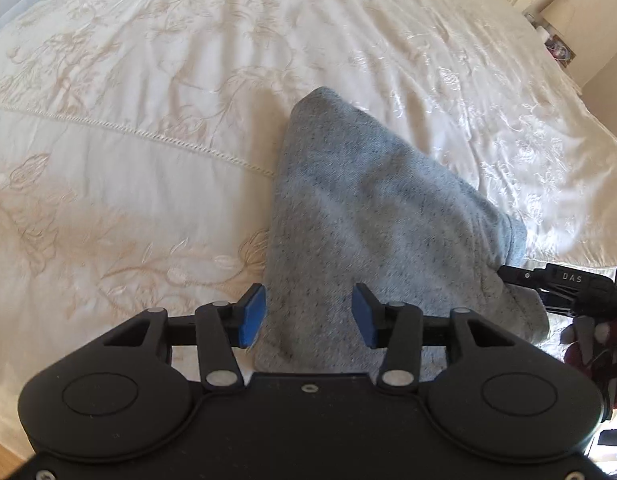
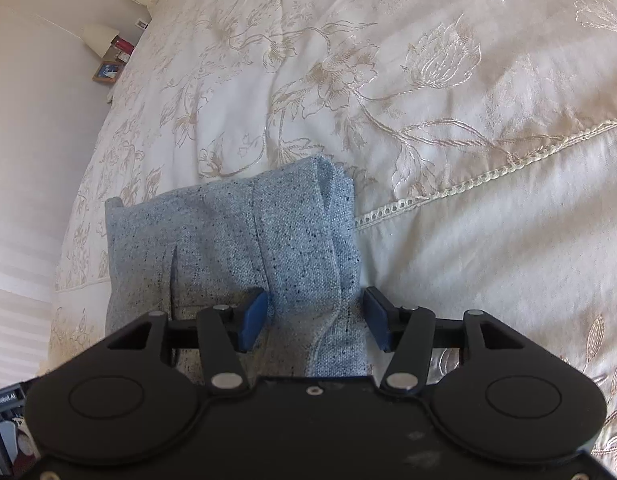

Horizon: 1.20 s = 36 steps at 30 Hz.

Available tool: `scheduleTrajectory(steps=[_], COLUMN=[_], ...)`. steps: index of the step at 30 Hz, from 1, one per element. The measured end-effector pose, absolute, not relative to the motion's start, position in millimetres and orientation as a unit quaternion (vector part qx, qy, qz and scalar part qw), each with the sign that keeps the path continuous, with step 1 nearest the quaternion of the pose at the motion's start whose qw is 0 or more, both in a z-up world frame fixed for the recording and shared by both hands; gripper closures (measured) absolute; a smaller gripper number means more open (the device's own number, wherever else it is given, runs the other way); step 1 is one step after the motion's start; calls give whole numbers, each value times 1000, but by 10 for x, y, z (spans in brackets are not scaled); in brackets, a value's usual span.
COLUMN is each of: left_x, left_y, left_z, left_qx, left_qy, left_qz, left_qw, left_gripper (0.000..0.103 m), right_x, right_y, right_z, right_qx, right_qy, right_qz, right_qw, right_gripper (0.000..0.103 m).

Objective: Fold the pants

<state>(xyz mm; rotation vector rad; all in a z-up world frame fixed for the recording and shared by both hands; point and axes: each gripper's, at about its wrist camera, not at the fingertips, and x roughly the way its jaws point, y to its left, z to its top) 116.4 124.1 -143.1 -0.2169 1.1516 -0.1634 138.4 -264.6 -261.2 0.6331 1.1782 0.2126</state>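
Both claws' bodies hide pants (image 1: 348, 208) near edge, grip unclear

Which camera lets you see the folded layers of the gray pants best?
The right wrist view. There the gray pants show stacked layers along their edge and a seam. The left wrist view shows the gray pants only as one smooth sloping surface, with their layers hidden.

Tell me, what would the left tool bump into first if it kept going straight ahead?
Probably the folded grey speckled knit pants. The open left tool already has them between its fingers, though how near is unclear.
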Motion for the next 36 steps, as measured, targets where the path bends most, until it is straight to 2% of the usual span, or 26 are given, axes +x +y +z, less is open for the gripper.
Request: scheduleTrajectory(steps=[6, 10, 15, 17, 19, 20, 21, 22, 23, 28, 32, 36], left_x=[1501, 1565, 1567, 1600, 1639, 1659, 1667, 1667, 1649, 1473, 1623, 2028], left_y=[1105, 1206, 1317, 1343, 1371, 1381, 1388, 1397, 1410, 1419, 1675, 2021], left_z=[-1894, -2053, -2165, -2226, -2257, -2271, -2260, -2231, -2160, -1530, -1133, -1003], left_qx=[-62, -79, -97, -129, -187, -219, -244, -263, -267, -178, -174, -188], left_qy=[582, 585, 576, 580, 583, 588, 589, 588, 584, 523, 487, 467], left_qz=[-102, -94, -118, -112, -95, -90, -110, -135, -137, -145, -141, -130], left_qw=[805, 802, 803, 796, 785, 774, 763, 753, 754, 821, 844, 854], left_gripper=[45, 28, 20, 12, 6, 13, 31, 75, 80, 83, 82, 82], right_x=[1393, 1399, 1446, 1481, 1509, 1509, 1498, 1475, 1438, 1302, 1423, 1825], right_y=[-2548, -2474, -2423, -2384, -2332, -2255, -2188, -2082, -2015, -1777, -1601, -1392], right_z=[-2554, -2531, -2535, -2535, -2507, -2440, -2373, -2253, -2133, -1525, -1161, -1079], right_qx=[276, 265, 255, 257, 261, 247, 227, 195, 174, 126, 123, 150], right_qy=[555, 560, 570, 576, 581, 578, 575, 569, 559, 511, 480, 465], right_qz=[94, 85, 74, 74, 78, 83, 84, 84, 87, 105, 116, 122], right_qw=[779, 781, 777, 772, 767, 773, 781, 795, 806, 844, 861, 864], right_gripper=[45, 43, 41, 41, 47, 60, 71, 74, 77, 82, 82, 82])
